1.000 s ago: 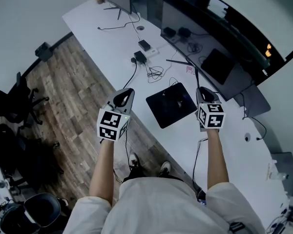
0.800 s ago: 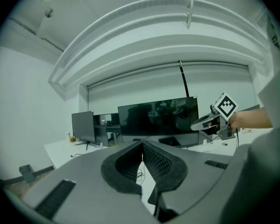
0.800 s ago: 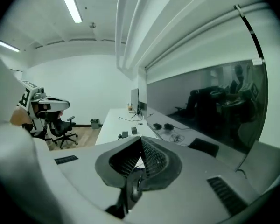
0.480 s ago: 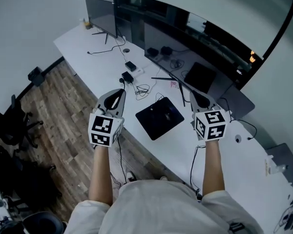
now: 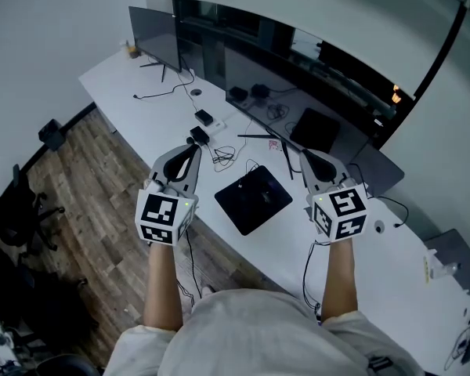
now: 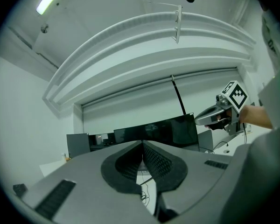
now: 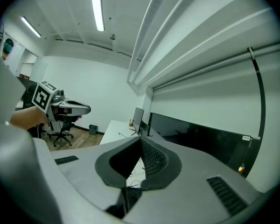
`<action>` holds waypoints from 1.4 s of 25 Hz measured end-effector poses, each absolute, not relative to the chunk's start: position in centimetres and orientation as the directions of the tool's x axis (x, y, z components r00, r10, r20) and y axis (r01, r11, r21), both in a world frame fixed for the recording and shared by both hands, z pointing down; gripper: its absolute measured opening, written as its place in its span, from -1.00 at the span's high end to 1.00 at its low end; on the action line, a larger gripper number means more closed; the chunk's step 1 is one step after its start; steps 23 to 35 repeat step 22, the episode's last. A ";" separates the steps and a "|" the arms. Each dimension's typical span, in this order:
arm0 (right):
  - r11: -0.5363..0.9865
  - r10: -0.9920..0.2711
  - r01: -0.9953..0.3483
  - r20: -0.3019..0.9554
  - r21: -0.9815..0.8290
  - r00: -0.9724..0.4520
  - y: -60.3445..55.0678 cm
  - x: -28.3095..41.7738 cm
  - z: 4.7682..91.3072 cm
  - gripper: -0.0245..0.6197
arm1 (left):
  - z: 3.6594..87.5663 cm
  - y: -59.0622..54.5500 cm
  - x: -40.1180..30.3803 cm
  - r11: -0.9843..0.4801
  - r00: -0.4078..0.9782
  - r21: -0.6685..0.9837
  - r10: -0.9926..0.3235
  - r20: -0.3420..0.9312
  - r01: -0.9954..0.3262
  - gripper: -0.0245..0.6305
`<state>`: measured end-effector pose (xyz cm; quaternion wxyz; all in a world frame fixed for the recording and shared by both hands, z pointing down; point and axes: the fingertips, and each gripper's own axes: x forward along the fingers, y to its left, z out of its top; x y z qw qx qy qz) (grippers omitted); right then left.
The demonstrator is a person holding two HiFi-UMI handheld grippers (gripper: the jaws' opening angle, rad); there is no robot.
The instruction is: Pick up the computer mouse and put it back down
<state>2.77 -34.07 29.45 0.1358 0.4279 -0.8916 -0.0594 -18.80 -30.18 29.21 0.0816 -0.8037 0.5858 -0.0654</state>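
Black mouse [image 5: 265,195]: a small dark lump, hard to make out, lying on a black pad [image 5: 239,207], a little toward the pad's 2 o'clock side. The pad sits cornerwise near the front edge of the white desk [image 5: 133,84].

Left gripper [image 5: 194,150]: at the pad's 9 o'clock, held above the desk edge, well apart from the mouse. In its own view the ribbed pads [image 6: 151,160] are pressed together at the tips with nothing between them.

Right gripper [image 5: 307,157]: at the pad's 3 o'clock, also clear of the mouse. Claw clenched and empty; its pads [image 7: 151,158] meet along one line.

Each gripper carries a cube [image 5: 164,216] with black-and-white square patterns and no readable letters.

At the pad's 11 o'clock is a tangle of thin cables [image 5: 223,154], with two dark adaptors [image 5: 204,117] beyond. At 1 o'clock lies a pink note [image 5: 276,143], its print too small to read.

At 12 o'clock a long curved screen [image 5: 298,65] stands dark. A smaller monitor [image 5: 153,30] stands at the desk's far left end.

The wood floor [image 5: 86,171] lies at 9 o'clock, with a dark chair [image 5: 12,202] at the frame's left edge.
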 end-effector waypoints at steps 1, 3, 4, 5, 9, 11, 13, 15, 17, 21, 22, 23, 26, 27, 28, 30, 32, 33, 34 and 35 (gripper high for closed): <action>0.629 -0.777 -0.744 0.192 0.225 -0.599 -34.0 2.6 29.4 0.89 | 29.1 -30.2 -18.7 -0.304 0.309 -0.210 -0.951 0.008 -0.929 0.87; 0.629 -0.777 -0.742 0.193 0.232 -0.599 -34.0 2.3 29.4 0.89 | 29.1 -30.2 -18.6 -0.312 0.317 -0.216 -0.948 0.010 -0.925 0.87; 0.629 -0.778 -0.741 0.192 0.235 -0.599 -34.0 2.2 29.3 0.89 | 29.1 -30.2 -18.6 -0.315 0.320 -0.219 -0.947 0.012 -0.924 0.87; 0.629 -0.778 -0.741 0.190 0.237 -0.599 -34.0 2.1 29.2 0.89 | 29.1 -30.3 -18.6 -0.316 0.322 -0.222 -0.947 0.012 -0.922 0.87; 0.631 -0.776 -0.735 0.193 0.248 -0.600 -34.1 1.8 29.4 0.89 | 29.4 -30.5 -18.9 -0.318 0.322 -0.221 -0.946 0.018 -0.922 0.87; 0.632 -0.775 -0.733 0.197 0.253 -0.600 -34.0 1.7 29.5 0.89 | 29.5 -30.6 -18.9 -0.320 0.323 -0.220 -0.946 0.020 -0.922 0.87; 0.632 -0.775 -0.732 0.198 0.255 -0.600 -34.2 1.6 29.6 0.89 | 29.5 -30.7 -19.0 -0.320 0.324 -0.220 -0.946 0.020 -0.922 0.87; 0.633 -0.774 -0.730 0.200 0.256 -0.601 -34.2 1.5 29.7 0.89 | 29.7 -30.6 -19.0 -0.320 0.323 -0.218 -0.946 0.022 -0.922 0.87; 0.635 -0.772 -0.728 0.205 0.257 -0.601 -34.1 1.5 29.8 0.89 | 29.8 -30.5 -19.0 -0.320 0.323 -0.217 -0.946 0.026 -0.922 0.87; 0.631 -0.776 -0.729 0.219 0.265 -0.592 -34.2 1.8 30.1 0.89 | 29.8 -30.5 -19.1 -0.312 0.315 -0.205 -0.949 0.018 -0.928 0.87; 0.629 -0.777 -0.730 0.223 0.268 -0.588 -34.2 2.0 30.2 0.89 | 29.8 -30.5 -19.2 -0.307 0.311 -0.199 -0.950 0.014 -0.931 0.87; 0.629 -0.777 -0.730 0.223 0.268 -0.588 -34.2 2.0 30.2 0.89 | 29.8 -30.5 -19.2 -0.307 0.311 -0.199 -0.950 0.014 -0.931 0.87; 0.629 -0.777 -0.730 0.223 0.268 -0.588 -34.2 2.0 30.2 0.89 | 29.8 -30.5 -19.2 -0.307 0.311 -0.199 -0.950 0.014 -0.931 0.87; 0.629 -0.777 -0.730 0.223 0.268 -0.588 -34.2 2.0 30.2 0.89 | 29.8 -30.5 -19.2 -0.307 0.311 -0.199 -0.950 0.014 -0.931 0.87; 0.629 -0.777 -0.730 0.223 0.268 -0.588 -34.2 2.0 30.2 0.89 | 29.8 -30.5 -19.2 -0.307 0.311 -0.199 -0.950 0.014 -0.931 0.87; 0.629 -0.777 -0.730 0.223 0.268 -0.588 -34.2 2.0 30.2 0.89 | 29.8 -30.5 -19.2 -0.307 0.311 -0.199 -0.950 0.014 -0.931 0.87; 0.629 -0.777 -0.730 0.223 0.268 -0.588 -34.2 2.0 30.2 0.89 | 29.8 -30.5 -19.2 -0.307 0.311 -0.199 -0.950 0.014 -0.931 0.87; 0.629 -0.777 -0.730 0.223 0.268 -0.588 -34.2 2.0 30.2 0.89 | 29.8 -30.5 -19.2 -0.307 0.311 -0.199 -0.950 0.014 -0.931 0.87; 0.629 -0.777 -0.730 0.223 0.268 -0.588 -34.2 2.0 30.2 0.89 | 29.8 -30.5 -19.2 -0.307 0.311 -0.199 -0.950 0.014 -0.931 0.87; 0.629 -0.777 -0.730 0.223 0.268 -0.588 -34.2 2.0 30.2 0.89 | 29.8 -30.5 -19.2 -0.307 0.311 -0.199 -0.950 0.014 -0.931 0.87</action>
